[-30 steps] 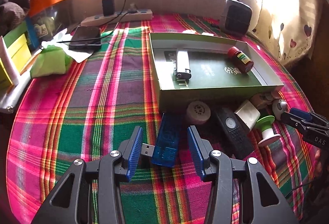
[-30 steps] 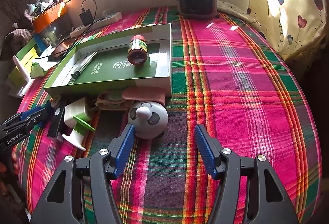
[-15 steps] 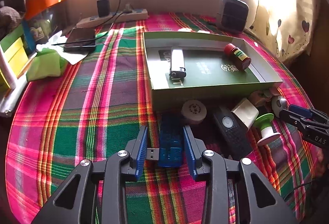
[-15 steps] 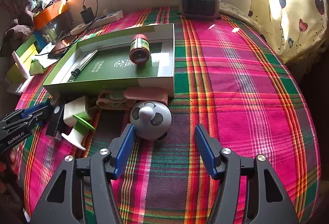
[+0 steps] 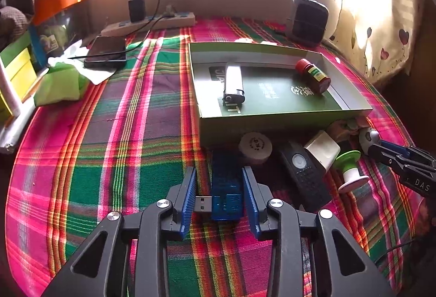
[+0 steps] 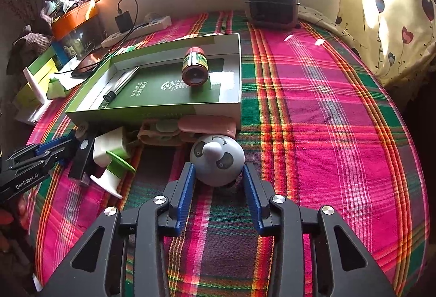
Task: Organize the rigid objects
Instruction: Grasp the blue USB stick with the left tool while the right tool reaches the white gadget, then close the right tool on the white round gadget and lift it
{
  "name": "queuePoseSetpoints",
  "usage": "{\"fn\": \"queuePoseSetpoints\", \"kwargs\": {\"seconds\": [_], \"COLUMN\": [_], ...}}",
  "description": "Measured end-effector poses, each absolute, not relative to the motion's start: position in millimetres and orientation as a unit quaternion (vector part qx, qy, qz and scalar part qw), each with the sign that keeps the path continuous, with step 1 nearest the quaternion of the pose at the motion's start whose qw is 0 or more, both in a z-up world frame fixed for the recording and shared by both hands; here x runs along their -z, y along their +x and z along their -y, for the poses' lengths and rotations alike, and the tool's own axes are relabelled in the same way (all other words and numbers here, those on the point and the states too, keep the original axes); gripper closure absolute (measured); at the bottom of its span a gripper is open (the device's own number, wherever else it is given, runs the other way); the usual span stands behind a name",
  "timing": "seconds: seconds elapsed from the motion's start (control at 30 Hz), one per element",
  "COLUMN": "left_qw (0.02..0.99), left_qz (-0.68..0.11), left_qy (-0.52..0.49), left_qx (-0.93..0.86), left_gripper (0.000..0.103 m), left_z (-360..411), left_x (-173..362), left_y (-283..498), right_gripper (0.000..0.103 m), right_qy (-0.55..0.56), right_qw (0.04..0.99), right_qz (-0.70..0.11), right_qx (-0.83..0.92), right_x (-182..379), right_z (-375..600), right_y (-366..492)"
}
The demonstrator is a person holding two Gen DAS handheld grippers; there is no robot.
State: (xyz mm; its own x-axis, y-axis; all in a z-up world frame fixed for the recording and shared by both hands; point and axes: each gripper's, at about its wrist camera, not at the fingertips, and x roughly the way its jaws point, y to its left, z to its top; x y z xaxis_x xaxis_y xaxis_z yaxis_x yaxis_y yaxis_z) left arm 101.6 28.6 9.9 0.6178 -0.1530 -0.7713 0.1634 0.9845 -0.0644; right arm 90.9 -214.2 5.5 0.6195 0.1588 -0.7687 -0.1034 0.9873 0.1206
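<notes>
A translucent blue USB device point(image 5: 226, 188) lies on the plaid cloth just in front of the green box tray point(image 5: 272, 122). My left gripper point(image 5: 218, 170) is shut on it: one pad meets the metal plug, the other the blue body. A grey panda-face ball point(image 6: 216, 160) sits between the jaws of my right gripper point(image 6: 219, 166), which are closing, with both pads touching its sides. Inside the tray lie a silver lighter point(image 5: 233, 84) and a red-capped bottle point(image 5: 313, 76).
Along the tray's front wall lie a round white disc point(image 5: 255, 144), a black remote point(image 5: 302, 171), a white block point(image 5: 323, 149), a green-and-white spool point(image 5: 351, 171) and a pink clip point(image 6: 190, 128). At the back are a power strip point(image 5: 152, 23), a phone point(image 5: 106, 51) and a small heater point(image 6: 272, 1).
The left jaws narrowed onto the blue USB device. The right jaws, wide apart before, have drawn in against the panda ball. Neither hand has shifted.
</notes>
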Motion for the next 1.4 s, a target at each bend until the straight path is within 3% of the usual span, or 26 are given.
{"fn": "queuePoseSetpoints", "kwargs": {"seconds": [0.67, 1.4], "left_qw": [0.902, 0.906], "left_qz": [-0.424, -0.415], "left_qy": [0.004, 0.0], "left_qx": [0.086, 0.086], "left_gripper": [0.071, 0.071], "left_z": [-27, -29], "left_x": [-13, -19], "left_y": [94, 85], "right_gripper": [0.081, 0.087], "right_qy": [0.04, 0.053], "right_qw": [0.906, 0.91], "right_qz": [-0.413, -0.403], "right_qx": [-0.082, -0.088], "right_x": [-11, -15], "right_z": [215, 216], "right_y": [84, 79]}}
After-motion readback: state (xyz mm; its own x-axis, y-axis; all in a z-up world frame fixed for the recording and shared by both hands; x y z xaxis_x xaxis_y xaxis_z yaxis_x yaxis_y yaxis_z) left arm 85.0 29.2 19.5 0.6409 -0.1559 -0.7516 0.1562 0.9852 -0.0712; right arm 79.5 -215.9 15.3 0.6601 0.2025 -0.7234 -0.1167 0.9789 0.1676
